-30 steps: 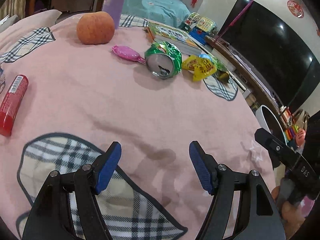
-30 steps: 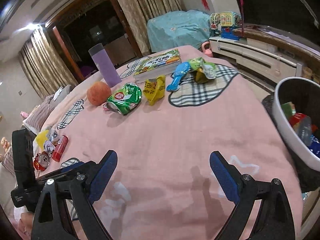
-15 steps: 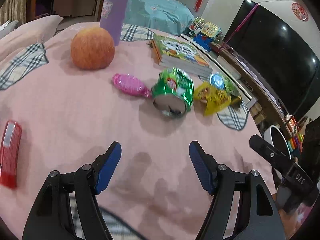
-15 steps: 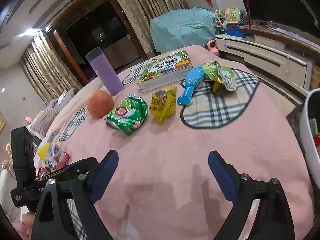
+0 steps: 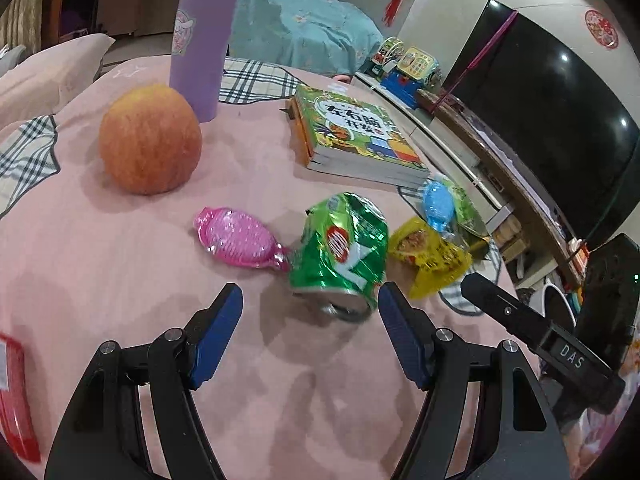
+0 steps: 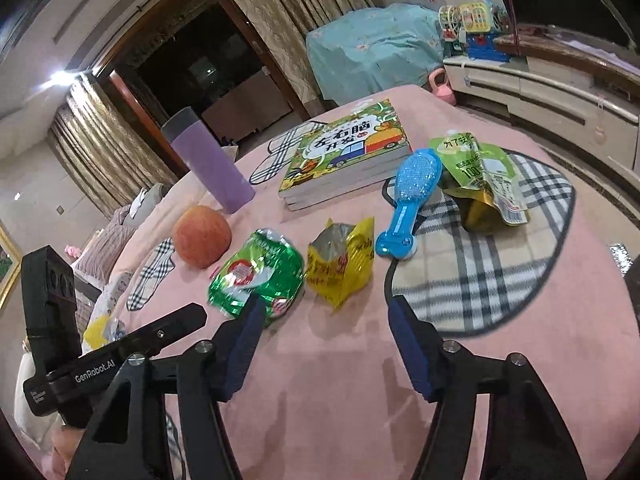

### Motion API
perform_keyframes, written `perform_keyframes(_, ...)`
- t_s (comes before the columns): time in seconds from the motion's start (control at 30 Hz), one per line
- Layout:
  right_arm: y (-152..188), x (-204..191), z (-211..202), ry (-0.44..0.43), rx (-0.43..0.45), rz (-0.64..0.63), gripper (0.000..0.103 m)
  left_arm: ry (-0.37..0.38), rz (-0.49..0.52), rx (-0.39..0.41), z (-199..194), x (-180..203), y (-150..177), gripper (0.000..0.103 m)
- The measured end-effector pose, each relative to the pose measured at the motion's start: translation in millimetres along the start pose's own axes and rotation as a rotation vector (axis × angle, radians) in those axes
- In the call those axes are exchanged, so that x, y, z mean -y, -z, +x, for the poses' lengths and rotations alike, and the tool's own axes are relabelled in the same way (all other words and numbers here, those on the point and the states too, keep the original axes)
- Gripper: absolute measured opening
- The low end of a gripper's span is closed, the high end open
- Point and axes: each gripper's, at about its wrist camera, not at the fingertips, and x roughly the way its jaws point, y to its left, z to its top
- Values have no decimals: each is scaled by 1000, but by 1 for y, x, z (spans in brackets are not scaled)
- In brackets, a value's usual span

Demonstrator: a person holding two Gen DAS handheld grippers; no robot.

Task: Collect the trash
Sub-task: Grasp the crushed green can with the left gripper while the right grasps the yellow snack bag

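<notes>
L gripper [image 5: 310, 312]: fingers spread, nothing between the pads; hovers just short of the crushed green can [image 5: 340, 252], not touching.
R gripper [image 6: 324, 320]: jaws closing, pads still apart w/ nothing gripped; yellow snack wrapper [image 6: 340, 266] lies just past the tips, ahead of the gap.
Can: on its side on the pink cloth [image 5: 120, 280], open end toward the L gripper, pink brush [image 5: 240, 238] touching its left side, yellow wrapper at its right.
Green pouch [image 6: 484, 176]: on the plaid patch near the cloth's right edge, blue brush [image 6: 412, 196] beside it.
Non-trash: apple [image 5: 150, 138], purple bottle [image 5: 200, 40], book [image 5: 352, 136] toward the far edge.
Red item at the near left edge of the L view: cut off, can't tell what.
</notes>
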Motion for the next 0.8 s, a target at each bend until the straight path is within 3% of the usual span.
perform_keyframes(0.23, -10, 9, 25, -22, -38, 17, 52, 1, 12, -32, 22, 2, -9, 72)
perform_keyframes(0.37, -10, 12, 33, -51, -55, 14, 37, 9, 18, -63, 37, 5, -8, 71)
perform_keyframes(0.53, -10, 15, 27, -67, -44, 23, 34, 32, 32, -69, 40, 11, -6, 49)
perform_keyframes(0.6, -9, 19, 20, -84, -39, 40, 33, 9, 53, -59, 37, 15, -4, 49)
perform_keyframes(0.67, -7, 21, 14, -94, -37, 51, 18, 9, 56, -57, 34, 17, 0, 49)
perform_keyframes(0.8, 2, 21, -2, -90, -28, 41, 15, 18, 51, -54, 22, 24, 14, 49)
